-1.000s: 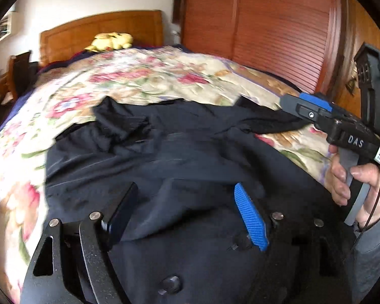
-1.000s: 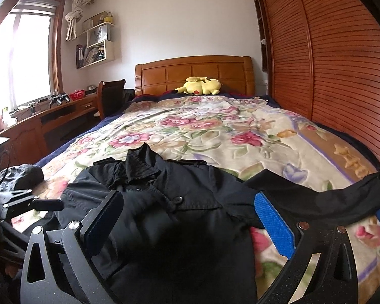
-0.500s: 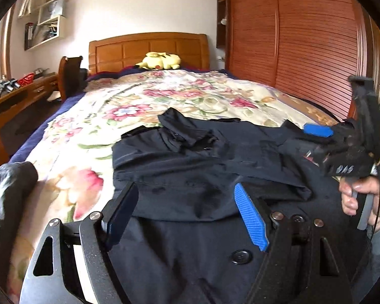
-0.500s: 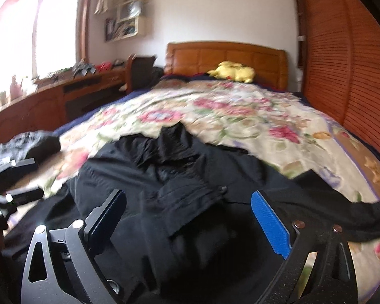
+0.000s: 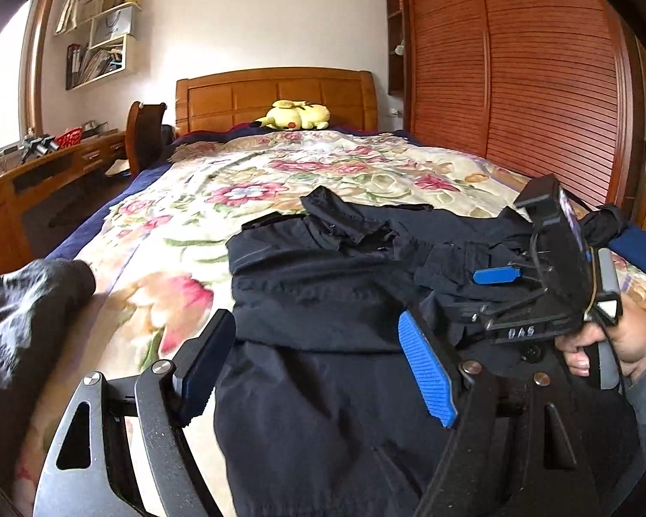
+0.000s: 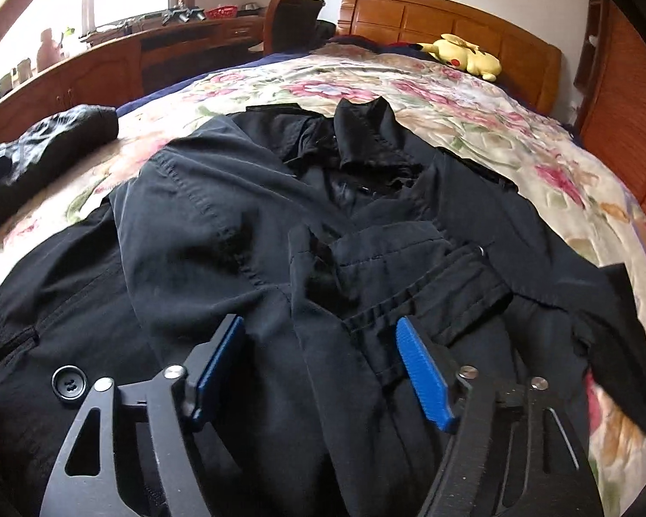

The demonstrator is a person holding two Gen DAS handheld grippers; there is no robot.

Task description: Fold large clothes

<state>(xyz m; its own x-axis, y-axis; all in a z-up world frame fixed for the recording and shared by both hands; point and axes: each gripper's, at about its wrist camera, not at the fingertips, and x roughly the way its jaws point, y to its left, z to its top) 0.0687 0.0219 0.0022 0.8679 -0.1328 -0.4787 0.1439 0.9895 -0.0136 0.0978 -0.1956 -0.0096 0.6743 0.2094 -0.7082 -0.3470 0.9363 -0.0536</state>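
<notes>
A large black coat (image 5: pixel 323 301) lies spread on the flowered bedspread (image 5: pixel 245 181), collar toward the headboard. One sleeve with a strapped cuff (image 6: pixel 409 267) is folded across its chest. My left gripper (image 5: pixel 314 366) hangs open just above the coat's near left edge, holding nothing. My right gripper (image 6: pixel 321 368) is low over the folded sleeve, its jaws closing with a ridge of the cloth between the blue pads (image 6: pixel 422 375), which are not pressing on it. In the left wrist view the right gripper (image 5: pixel 538 284) shows at the right, held by a hand (image 5: pixel 603 344).
A second dark garment (image 5: pixel 21 314) lies bunched at the bed's left edge. A yellow plush toy (image 5: pixel 297 114) rests by the wooden headboard (image 5: pixel 271 90). A desk (image 6: pixel 107 60) and chair (image 6: pixel 293 17) stand left of the bed, a slatted wardrobe (image 5: pixel 538 86) on the right.
My right gripper has come down and tipped toward the coat's middle, and its jaws have narrowed. The left gripper has swung left along the coat's near edge, still open.
</notes>
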